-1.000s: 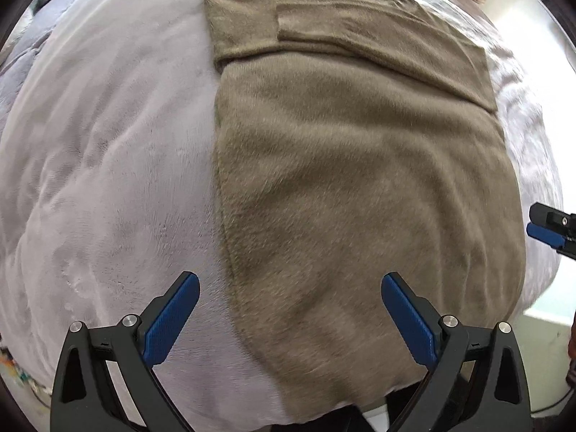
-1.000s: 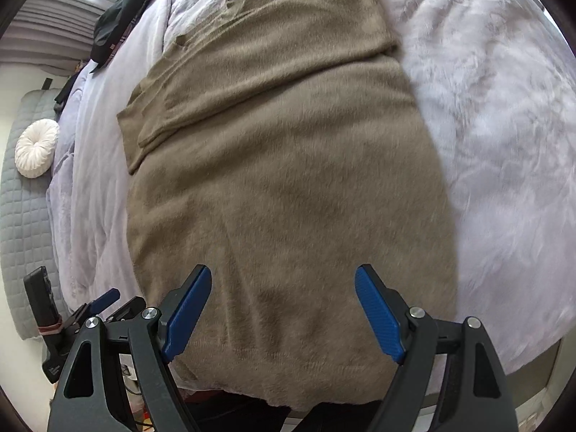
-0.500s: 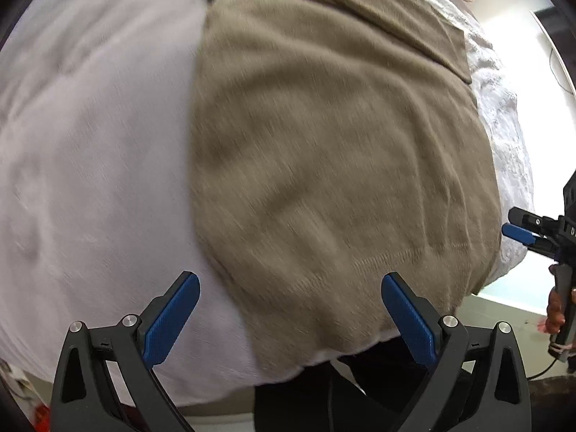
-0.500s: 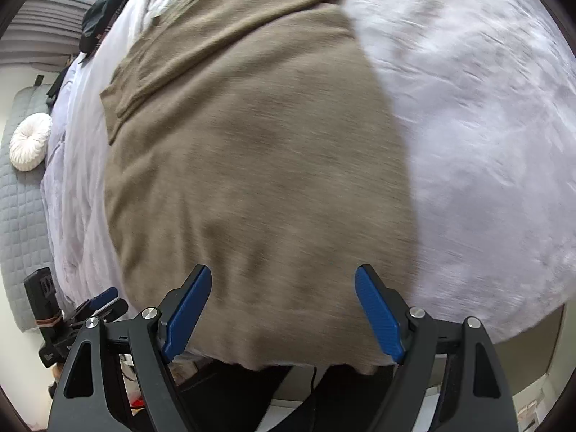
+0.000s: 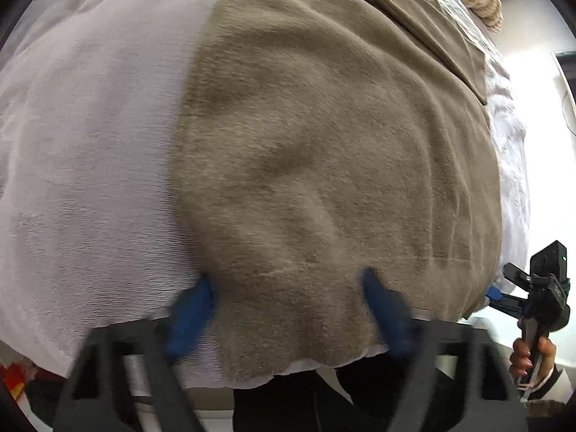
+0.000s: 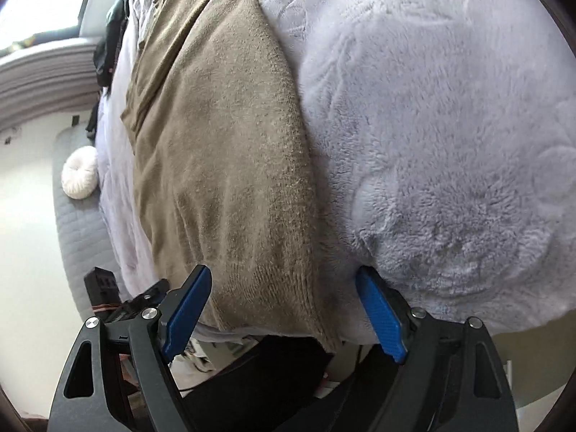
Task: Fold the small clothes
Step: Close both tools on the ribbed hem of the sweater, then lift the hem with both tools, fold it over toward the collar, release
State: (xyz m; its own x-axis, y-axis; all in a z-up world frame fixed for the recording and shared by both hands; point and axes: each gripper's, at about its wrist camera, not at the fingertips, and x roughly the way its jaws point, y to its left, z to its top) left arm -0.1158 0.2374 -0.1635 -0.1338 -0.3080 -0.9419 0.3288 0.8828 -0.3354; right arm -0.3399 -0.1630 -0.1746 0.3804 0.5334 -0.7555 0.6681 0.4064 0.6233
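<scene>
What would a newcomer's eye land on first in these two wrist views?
The fuzzy tan knitted sweater dominates, spread flat across the pale lilac plush blanket with its hem hanging at the near bed edge. Next come the blue pads: the left tool is closing with the hem's corner between its fingers, while the right tool stands open astride the other corner. A round cream tufted cushion sits far left in the right wrist view.

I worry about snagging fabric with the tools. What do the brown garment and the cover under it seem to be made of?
Garment: seemingly a soft, fuzzy knit, maybe wool or a blend; matte, with a ribbed band at the hem. Cover: seemingly plush fleece or faux fur; its pale pile shows swirls and brush marks.
</scene>
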